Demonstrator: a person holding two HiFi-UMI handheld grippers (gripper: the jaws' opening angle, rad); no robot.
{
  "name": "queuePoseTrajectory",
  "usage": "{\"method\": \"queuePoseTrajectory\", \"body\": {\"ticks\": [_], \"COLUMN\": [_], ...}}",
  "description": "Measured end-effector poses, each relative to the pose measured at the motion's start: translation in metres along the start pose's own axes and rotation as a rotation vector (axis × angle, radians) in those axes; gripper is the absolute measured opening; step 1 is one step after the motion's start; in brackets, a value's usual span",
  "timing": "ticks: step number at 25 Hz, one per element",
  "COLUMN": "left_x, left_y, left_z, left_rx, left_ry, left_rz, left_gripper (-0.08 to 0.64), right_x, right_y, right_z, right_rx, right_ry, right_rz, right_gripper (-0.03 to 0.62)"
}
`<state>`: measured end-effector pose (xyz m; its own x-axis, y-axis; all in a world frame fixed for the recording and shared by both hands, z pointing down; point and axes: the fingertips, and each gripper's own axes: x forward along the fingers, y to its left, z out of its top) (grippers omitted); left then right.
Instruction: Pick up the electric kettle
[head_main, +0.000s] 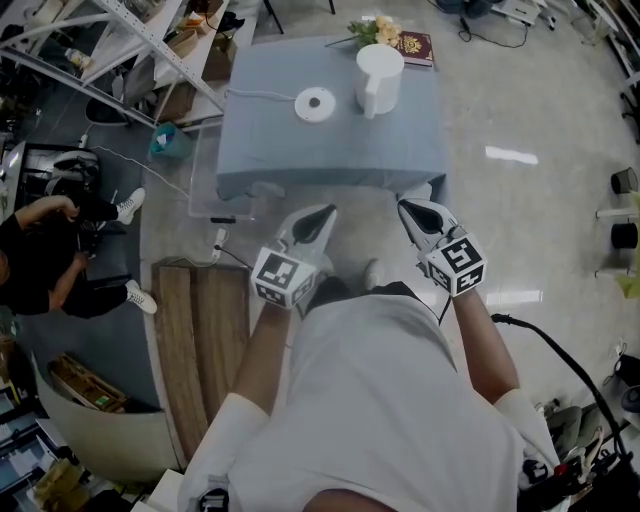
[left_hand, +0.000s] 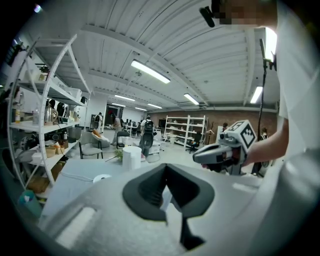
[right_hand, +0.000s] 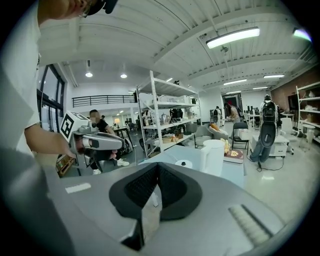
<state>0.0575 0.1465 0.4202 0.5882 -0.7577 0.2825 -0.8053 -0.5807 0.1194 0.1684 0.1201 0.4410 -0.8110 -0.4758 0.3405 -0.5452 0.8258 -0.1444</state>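
Both pairs of fingers pressed together and empty, short of the tabletop's near edge.
The left gripper (head_main: 322, 215) and right gripper (head_main: 412, 210) hang over the floor (head_main: 520, 200), tips pointing at the grey-clothed tabletop (head_main: 270, 145). The white electric kettle (head_main: 379, 76) stands upright towards the far right corner, off its round base (head_main: 316, 104), with a book (head_main: 415, 47) behind it. It lies ahead of the right gripper, probably the nearer one. Shelving (head_main: 120, 30) and a seated person (head_main: 45, 255) are on the left.

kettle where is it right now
Head view: the kettle stands on the far right part of the table, with a white disc to its left and a book just behind it.
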Motion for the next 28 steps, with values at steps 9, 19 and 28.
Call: {"method": "queuePoseTrajectory", "body": {"ticks": [9,19,28], "left_x": [-0.027,-0.041,-0.033], "left_y": [0.013,0.033,0.029], "left_z": [-0.004,0.003,0.007], "left_rx": [0.010,0.048,0.058], "left_ry": [0.018,0.017,0.002], "left_rz": [-0.049,-0.105,-0.124], "left_gripper": [0.000,0.000,0.000], "right_x": [0.015,0.030,0.031], "right_y": [0.023,0.043,0.039], "right_z": [0.013,0.026,0.039], "right_rx": [0.023,0.034,0.026], "right_ry": [-0.019,-0.052,-0.080], "right_rz": [-0.046,-0.091,-0.100], "right_gripper": [0.005,0.003,0.003]}}
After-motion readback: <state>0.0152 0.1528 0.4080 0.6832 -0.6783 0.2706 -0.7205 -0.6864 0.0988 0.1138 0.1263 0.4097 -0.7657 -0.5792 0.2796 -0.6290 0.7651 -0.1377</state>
